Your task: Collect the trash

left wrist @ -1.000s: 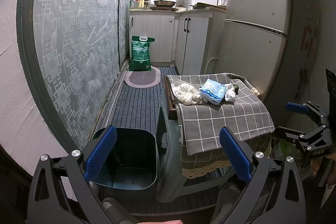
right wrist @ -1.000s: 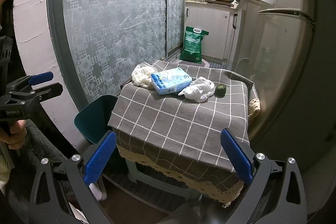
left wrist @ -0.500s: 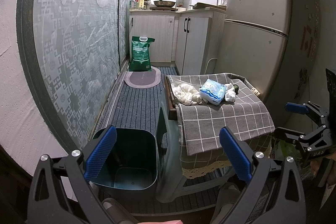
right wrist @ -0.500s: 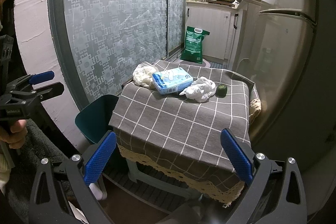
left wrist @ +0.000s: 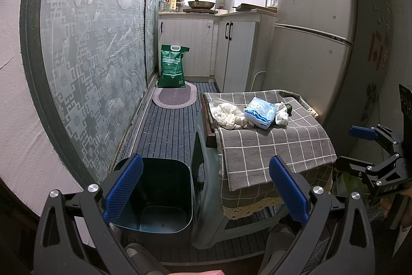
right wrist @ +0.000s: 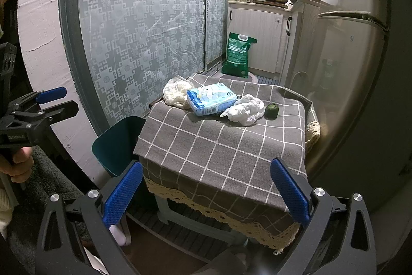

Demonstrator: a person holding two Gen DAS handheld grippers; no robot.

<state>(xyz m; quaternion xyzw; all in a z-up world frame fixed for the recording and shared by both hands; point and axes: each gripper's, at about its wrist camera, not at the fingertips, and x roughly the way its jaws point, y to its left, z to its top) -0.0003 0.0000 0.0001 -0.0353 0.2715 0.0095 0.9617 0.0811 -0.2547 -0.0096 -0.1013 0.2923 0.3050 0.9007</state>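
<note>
A small table with a grey checked cloth (right wrist: 219,146) holds a crumpled white tissue (right wrist: 246,110), a bigger white crumpled wad (right wrist: 176,94), a blue tissue pack (right wrist: 211,102) and a small dark green lump (right wrist: 272,110). The same wad (left wrist: 229,115), pack (left wrist: 260,112) and tissue (left wrist: 281,116) show in the left wrist view. A teal bin (left wrist: 154,192) stands on the floor left of the table. My left gripper (left wrist: 206,187) is open above the bin's near side. My right gripper (right wrist: 206,192) is open in front of the table's near edge. Both are empty.
A fridge (left wrist: 316,43) stands right behind the table. A frosted patterned sliding door (left wrist: 97,56) runs along the left. A green sack (left wrist: 172,66) and an oval mat (left wrist: 175,97) lie at the far end by white cabinets (left wrist: 195,48). Striped carpet (left wrist: 164,128) covers the aisle.
Almost nothing differs. The right wrist view has drifted very slightly; both grippers stay open and the things on the table have not moved.
</note>
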